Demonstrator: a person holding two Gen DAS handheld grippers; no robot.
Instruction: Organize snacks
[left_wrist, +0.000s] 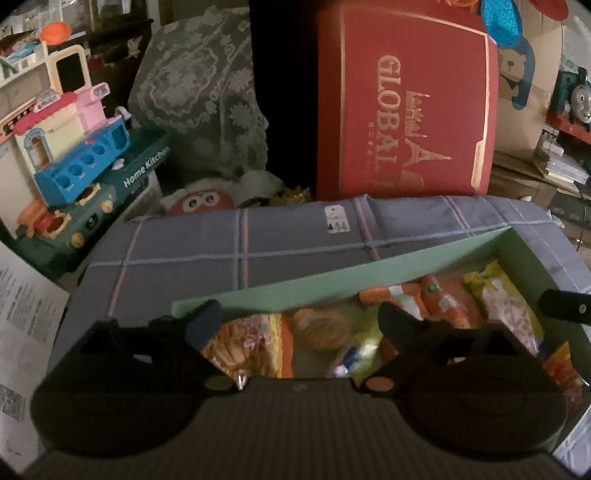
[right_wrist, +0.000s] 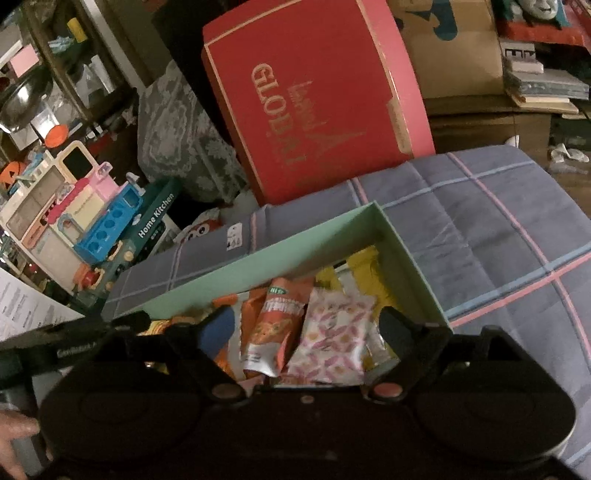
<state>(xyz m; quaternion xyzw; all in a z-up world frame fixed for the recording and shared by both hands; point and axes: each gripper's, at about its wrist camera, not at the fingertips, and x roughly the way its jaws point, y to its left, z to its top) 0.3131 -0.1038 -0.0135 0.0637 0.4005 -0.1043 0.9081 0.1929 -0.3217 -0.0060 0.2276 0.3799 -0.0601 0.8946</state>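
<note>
**Both jaws stood wide over the snack box**

The left gripper (left_wrist: 297, 317) had its jaws spread wide with nothing clamped between them. Below and between its fingers lay a yellow-and-orange snack packet (left_wrist: 247, 347), next to a round orange packet (left_wrist: 323, 326); neither touched the pads. The right gripper (right_wrist: 303, 325) was likewise wide open and held nothing. Framed between its fingers, lower down in the box, were an orange pouch (right_wrist: 275, 325) and, just beside it on the right, a white packet with pink print (right_wrist: 332, 332), the two overlapping at their edges.

All the snacks lay inside a shallow pale-green box (right_wrist: 258, 269), its long far wall running diagonally beyond both sets of fingertips. In the left wrist view a black finger of the other gripper (left_wrist: 563, 306) showed over the box's right end.

The box rested on a grey-blue checked cloth (right_wrist: 498, 229) with pink and blue lines. Behind the cloth a red gift box (right_wrist: 317, 99) lettered "GLOBAL" stood tilted on edge. To the left were a toy kitchen set (left_wrist: 74, 162) and a lace-covered shape (left_wrist: 207, 96). A hand (right_wrist: 14, 439) showed at the lower left edge of the right wrist view.
</note>
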